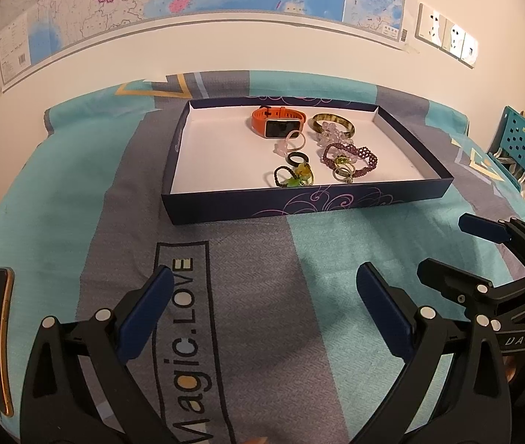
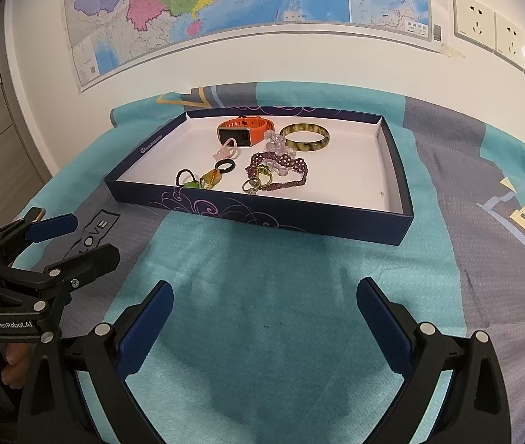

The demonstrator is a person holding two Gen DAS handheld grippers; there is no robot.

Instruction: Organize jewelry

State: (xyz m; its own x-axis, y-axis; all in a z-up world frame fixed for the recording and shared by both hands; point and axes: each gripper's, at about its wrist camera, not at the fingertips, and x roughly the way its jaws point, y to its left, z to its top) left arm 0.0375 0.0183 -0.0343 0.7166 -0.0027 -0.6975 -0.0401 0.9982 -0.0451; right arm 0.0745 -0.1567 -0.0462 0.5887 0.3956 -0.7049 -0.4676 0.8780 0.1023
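A shallow dark-blue box lid (image 1: pixel 310 205) with a white inside lies flat. In it sit an orange smartwatch (image 1: pixel 277 122) on its side, an olive-brown bangle (image 1: pixel 332 123) lying flat, a purple beaded bracelet (image 1: pixel 351 155), a black ring (image 1: pixel 297 157), and a silver ring (image 1: pixel 342 174) touching the bracelet.

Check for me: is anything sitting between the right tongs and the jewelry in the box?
Only the box's near wall. The right tongs hover open over bare bedspread, and nothing lies on the cloth before the box. The purple beaded bracelet and rings sit behind that low wall, so reach over it.
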